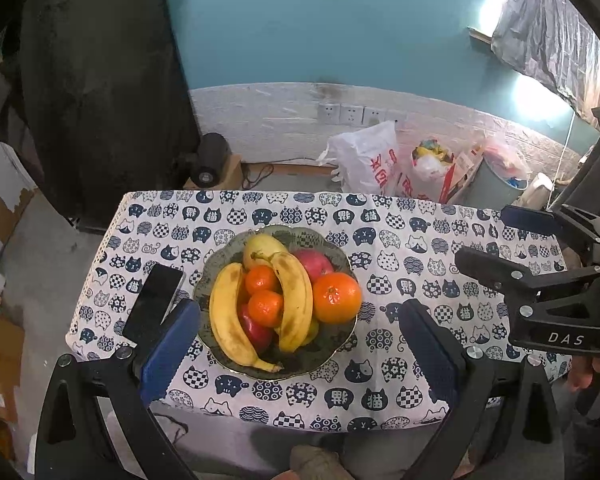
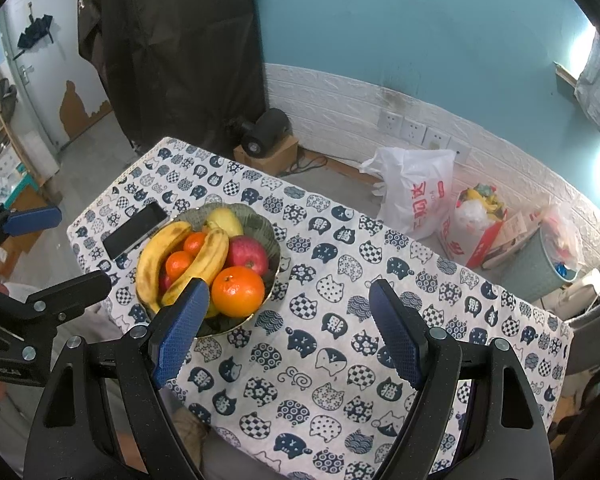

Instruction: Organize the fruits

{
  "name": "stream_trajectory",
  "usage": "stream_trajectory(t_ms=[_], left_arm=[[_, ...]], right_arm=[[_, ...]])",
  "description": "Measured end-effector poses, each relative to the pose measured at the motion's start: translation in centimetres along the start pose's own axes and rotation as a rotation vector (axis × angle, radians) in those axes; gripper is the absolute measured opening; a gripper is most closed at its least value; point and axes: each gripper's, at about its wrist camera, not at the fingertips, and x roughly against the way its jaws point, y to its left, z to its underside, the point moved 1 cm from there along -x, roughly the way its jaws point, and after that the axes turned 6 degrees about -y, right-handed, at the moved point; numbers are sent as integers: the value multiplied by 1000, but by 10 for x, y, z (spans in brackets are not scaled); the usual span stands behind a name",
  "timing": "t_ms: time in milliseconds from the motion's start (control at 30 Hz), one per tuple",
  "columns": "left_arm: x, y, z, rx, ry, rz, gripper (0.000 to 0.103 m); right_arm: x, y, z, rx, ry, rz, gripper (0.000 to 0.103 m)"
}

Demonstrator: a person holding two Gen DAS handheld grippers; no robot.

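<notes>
While the scalloped grey-green ceramic bowl (image 1: 342, 258) sat left of centre on the cat-print tablecloth (image 2: 340, 360), heaped with bananas, oranges and perhaps two apples, both grippers, left (image 1: 300, 344) and right (image 2: 290, 332), hovered wide apart, gripping nothing.

Yellow bananas (image 1: 260, 312), orange mandarins (image 1: 336, 298), a red apple (image 1: 314, 264), navy-and-white cat-print tablecloth (image 1: 400, 248).

Cat-print tablecloth (image 1: 420, 248) on table, bearing fruit bowl (image 1: 216, 256) and phone (image 1: 154, 304).
</notes>
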Motion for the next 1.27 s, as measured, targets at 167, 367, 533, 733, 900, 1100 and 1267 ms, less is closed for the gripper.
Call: stream_trajectory(t_ms=[167, 367, 533, 733, 900, 1100, 1267], left_arm=[[1, -2, 0, -3, -5, -5, 100], [2, -2, 0, -5, -7, -2, 100], [1, -3, 0, -3, 6, 7, 100], [0, -2, 1, -2, 9, 9, 100], [0, -2, 0, -3, 10, 10, 100], [0, -2, 1, -1, 16, 17, 100], [-2, -1, 2, 9, 20, 22, 100]], right_arm=[[0, -1, 1, 3, 2, 1, 81], [-1, -1, 2, 8, 6, 0, 81], [-1, -1, 2, 7, 6, 1, 81], [-1, -1, 2, 8, 7, 1, 81], [-2, -2, 2, 10, 9, 1, 81], [-2, -1, 2, 11, 11, 4, 81], [-1, -3, 2, 13, 13, 5, 81]])
